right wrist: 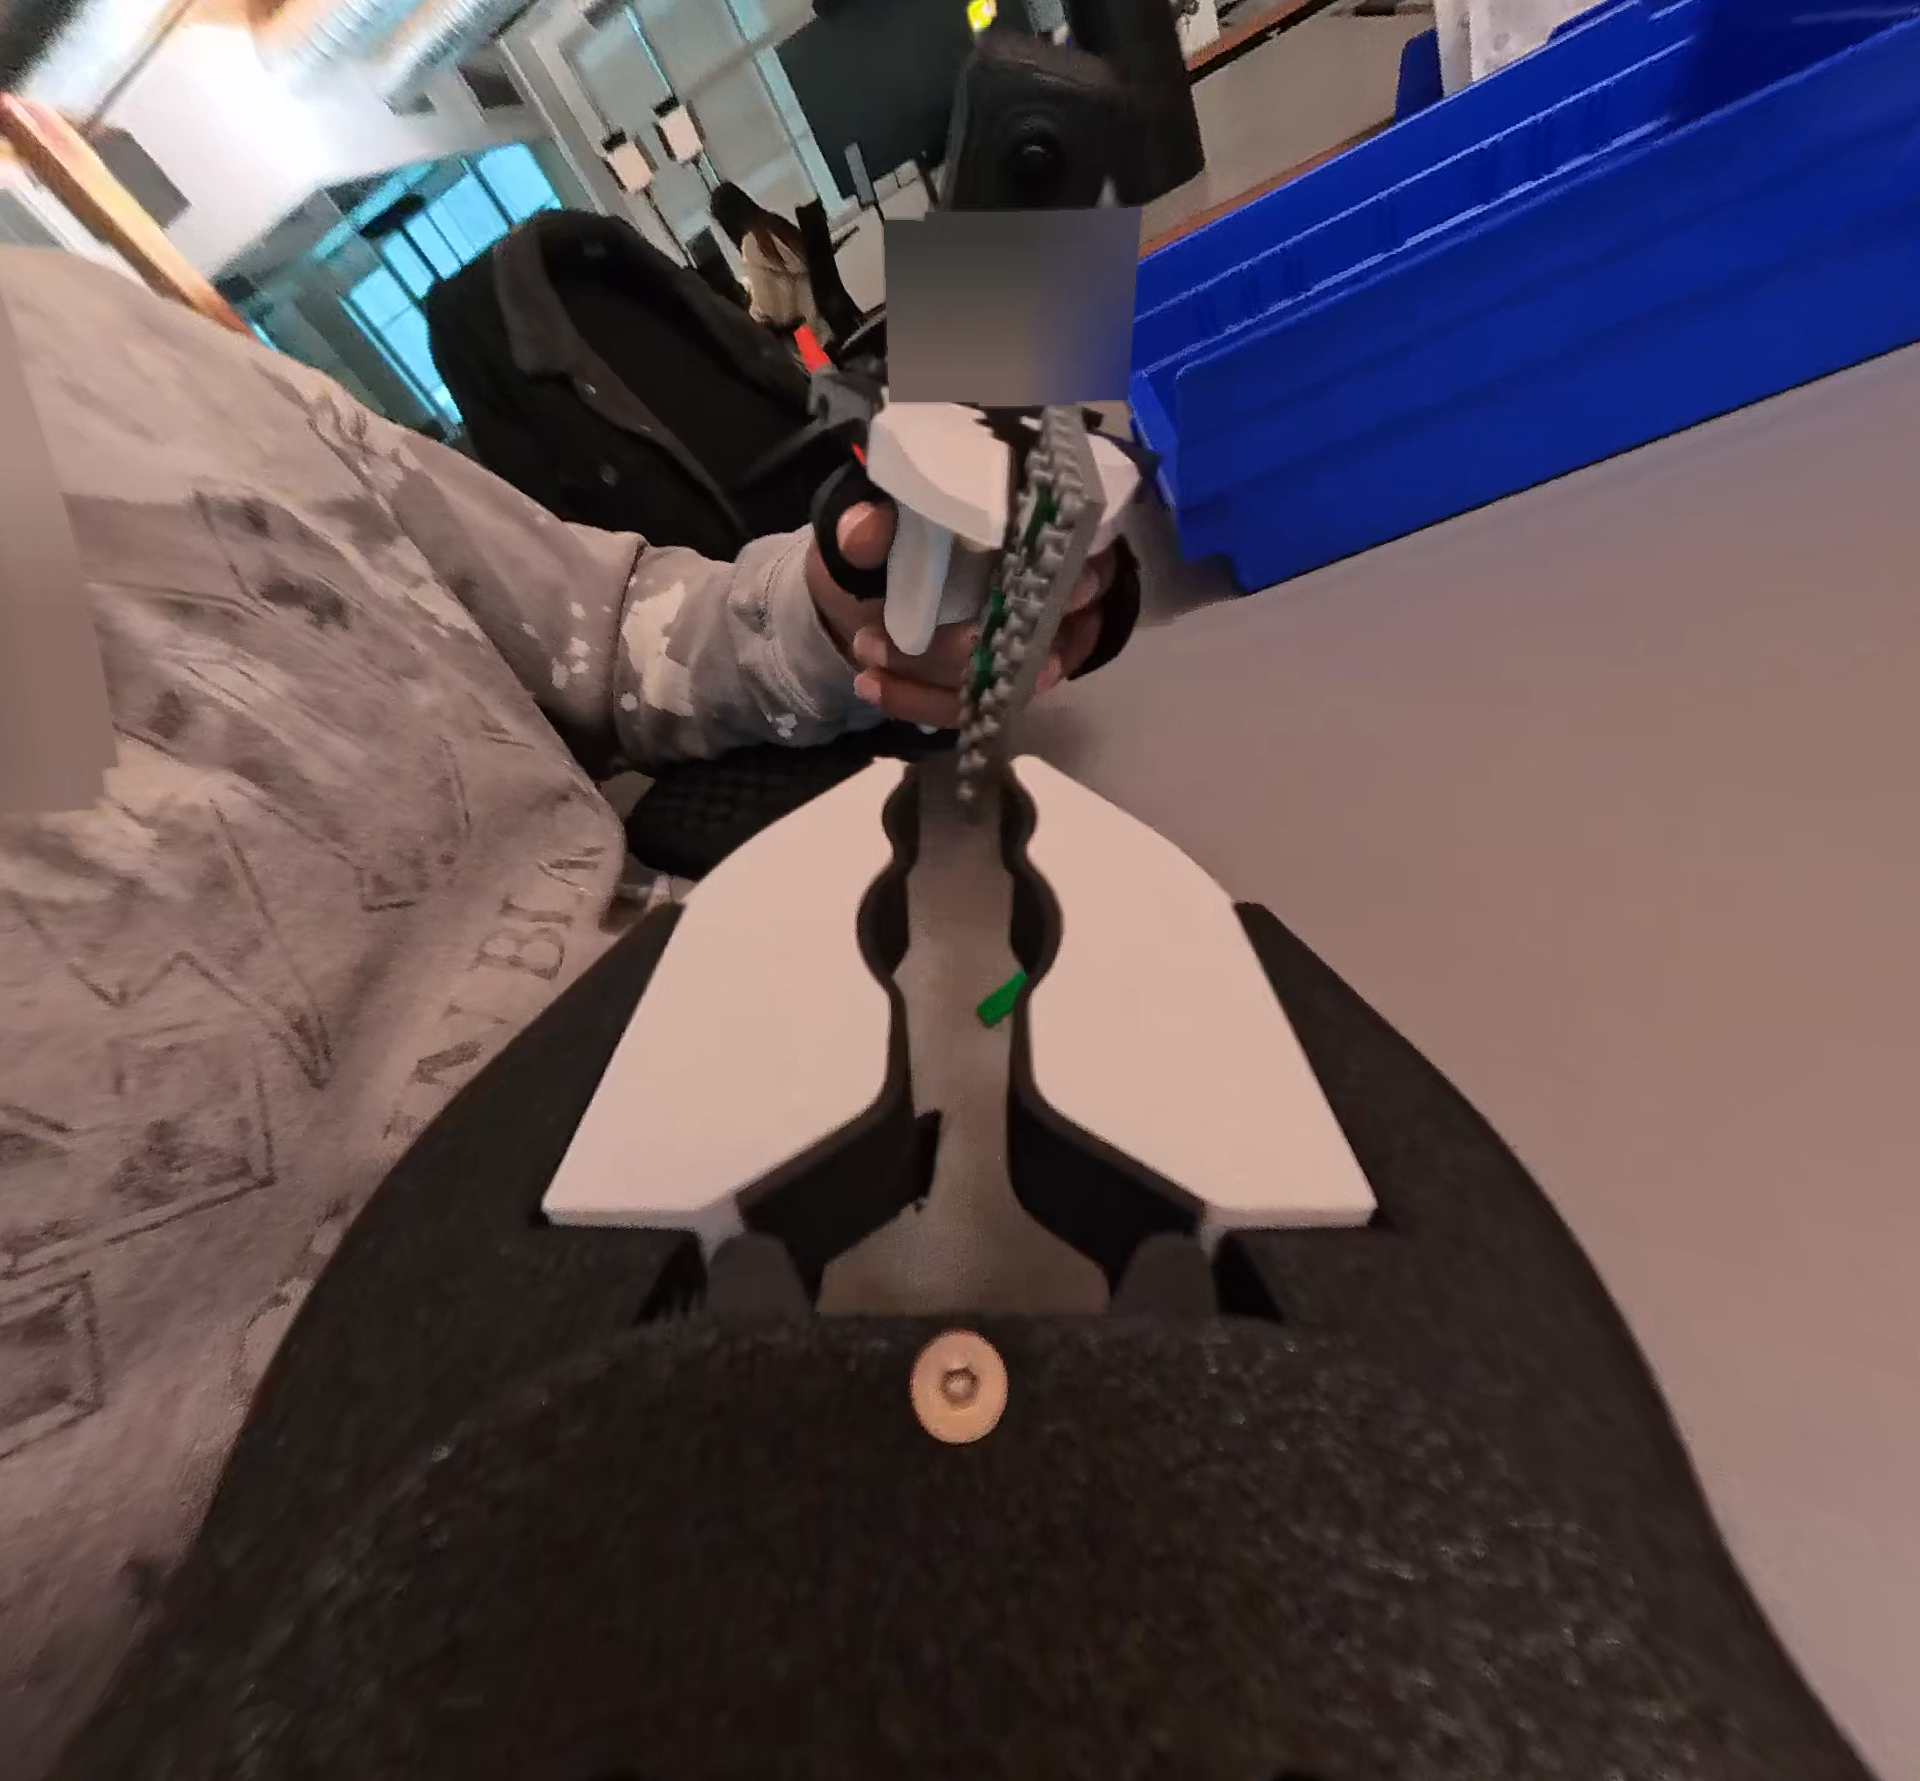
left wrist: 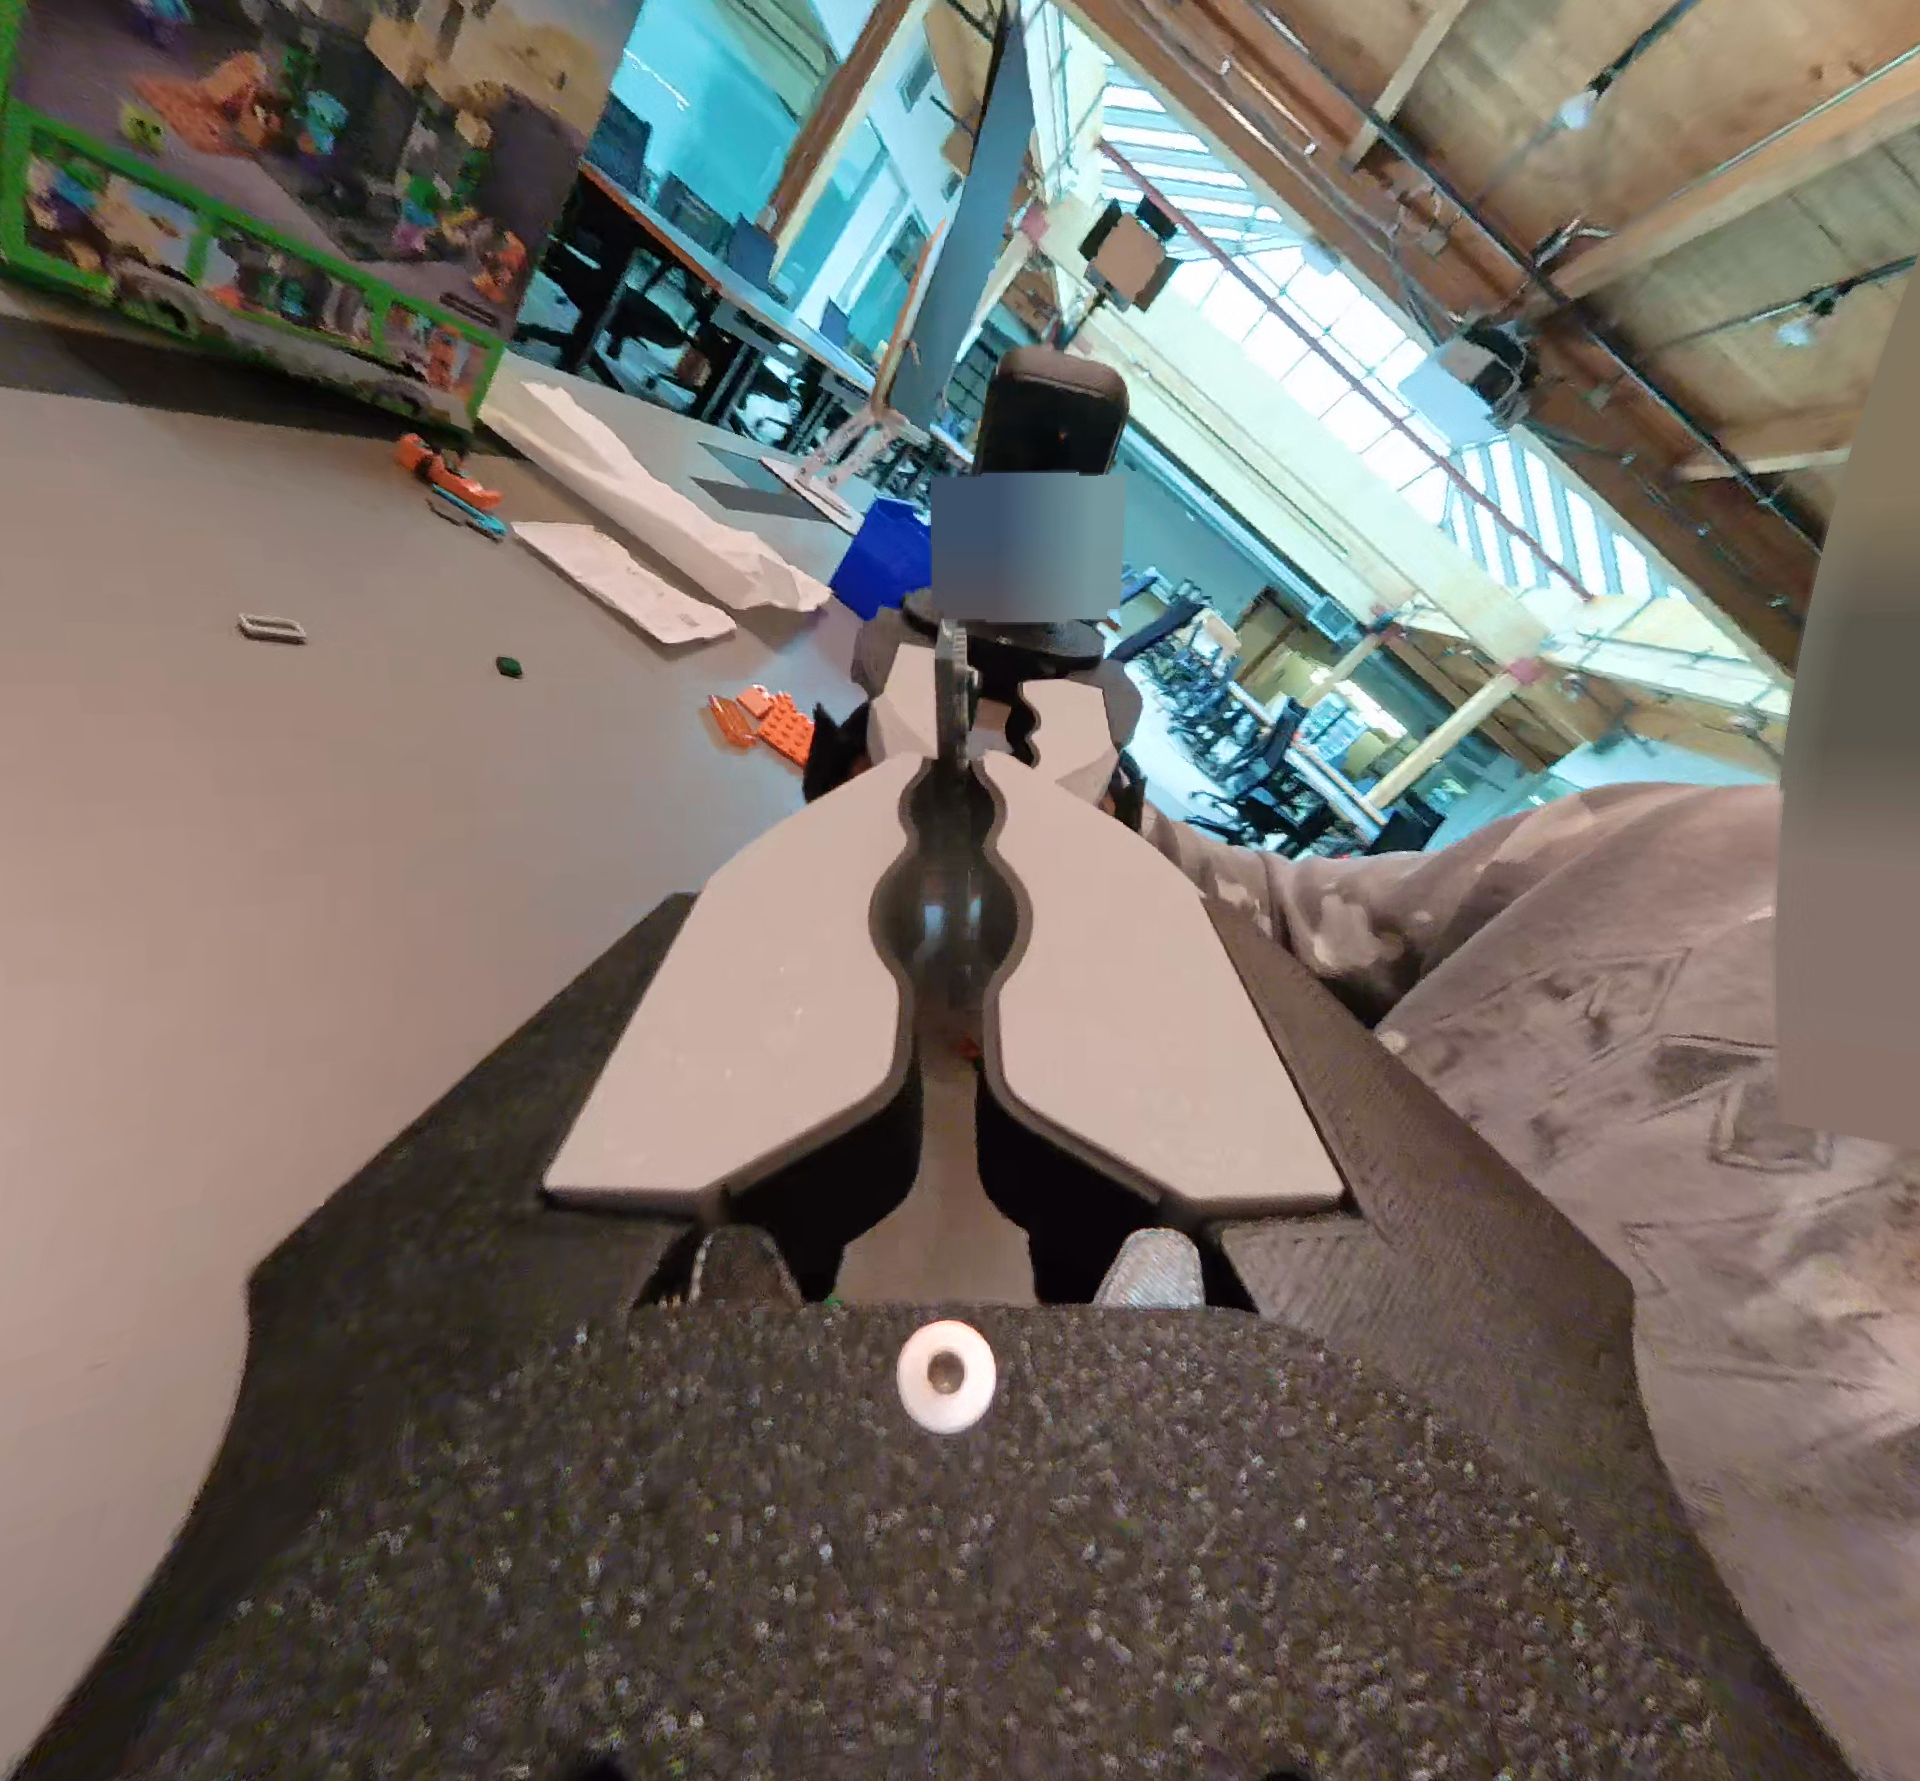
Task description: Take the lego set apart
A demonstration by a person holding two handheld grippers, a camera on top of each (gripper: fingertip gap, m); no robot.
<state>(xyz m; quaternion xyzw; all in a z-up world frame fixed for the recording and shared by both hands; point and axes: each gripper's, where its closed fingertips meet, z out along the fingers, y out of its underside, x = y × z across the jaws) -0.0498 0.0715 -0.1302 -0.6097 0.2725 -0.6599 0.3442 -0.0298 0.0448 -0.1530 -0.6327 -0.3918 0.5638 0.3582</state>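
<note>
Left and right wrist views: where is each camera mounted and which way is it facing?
Left wrist view: on the left gripper, looking along its fingers at the right gripper; grey sleeve at right.
Right wrist view: on the right gripper, looking back at the left one; hand and sweatshirt show.
Shared: grey plate, blue bin, table.

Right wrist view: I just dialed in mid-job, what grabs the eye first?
A grey studded lego plate with green bits stands edge-on in mid-frame, pinched between the right gripper below and the left gripper at its far end. A blue bin fills the upper right on the grey table. In the left wrist view, orange lego pieces lie loose on the table.
</note>
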